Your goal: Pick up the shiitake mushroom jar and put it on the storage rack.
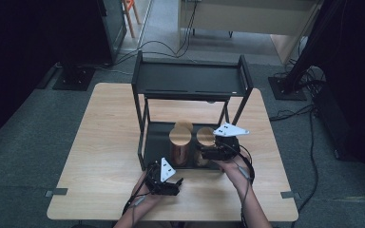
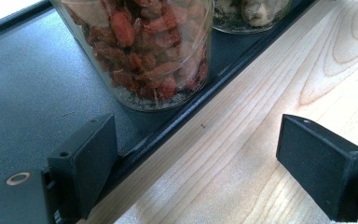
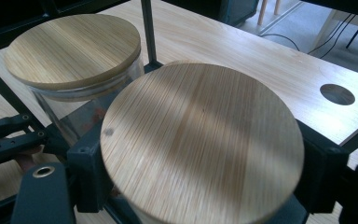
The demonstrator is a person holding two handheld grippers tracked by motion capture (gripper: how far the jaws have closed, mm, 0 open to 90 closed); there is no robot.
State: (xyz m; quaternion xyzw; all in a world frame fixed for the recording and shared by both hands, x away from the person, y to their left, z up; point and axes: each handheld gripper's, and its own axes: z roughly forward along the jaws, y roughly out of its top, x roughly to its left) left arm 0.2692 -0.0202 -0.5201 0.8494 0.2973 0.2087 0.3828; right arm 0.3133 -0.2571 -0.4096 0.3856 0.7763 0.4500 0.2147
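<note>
Right gripper (image 3: pixel 205 182) jaws flank jar lid (image 3: pixel 200 140); second jar (image 3: pixel 74 51) behind.

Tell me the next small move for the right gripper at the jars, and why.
Probably open a little wider, then draw straight back. The right gripper has its jaws on either side of the right jar, which already stands on the rack's lower shelf beside the middle jar. Backing out while the jaws are this close could drag the jar.
</note>
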